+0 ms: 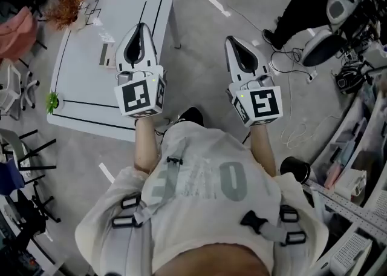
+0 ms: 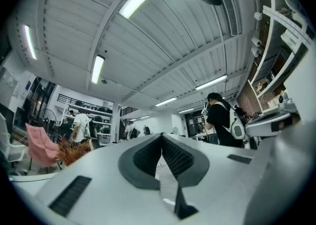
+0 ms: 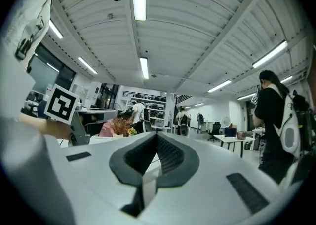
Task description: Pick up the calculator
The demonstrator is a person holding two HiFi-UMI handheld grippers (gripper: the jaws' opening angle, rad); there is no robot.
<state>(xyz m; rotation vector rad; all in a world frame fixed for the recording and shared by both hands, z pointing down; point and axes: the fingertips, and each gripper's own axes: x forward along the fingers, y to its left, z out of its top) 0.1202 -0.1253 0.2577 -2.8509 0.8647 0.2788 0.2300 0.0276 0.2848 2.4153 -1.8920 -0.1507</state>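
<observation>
The calculator [image 1: 107, 53] lies flat near the middle of the white surface [image 1: 78, 84]. Just right of the calculator and clear of it, the left gripper [image 1: 141, 26] hangs with jaws together, empty. Farther right of the calculator, over the floor [image 1: 199, 39], the right gripper [image 1: 231, 39] has its jaws together too, holding nothing.

From the head view, the table [image 1: 78, 84] lies at 10 to 11 o'clock, with open floor [image 1: 202, 51] to its right. On the table, the calculator [image 1: 106, 54] sits near the middle, a bunch of plants [image 1: 68, 3] at the far left corner and a small plant [image 1: 52, 101] at the near left corner. The left gripper [image 1: 142, 28] is over the table's right side, just right of the calculator. The right gripper [image 1: 232, 41] is over the floor at 1 o'clock. A person [image 1: 302, 2] stands at 2 o'clock, with cables [image 1: 290, 66] on the floor on their near side.
</observation>
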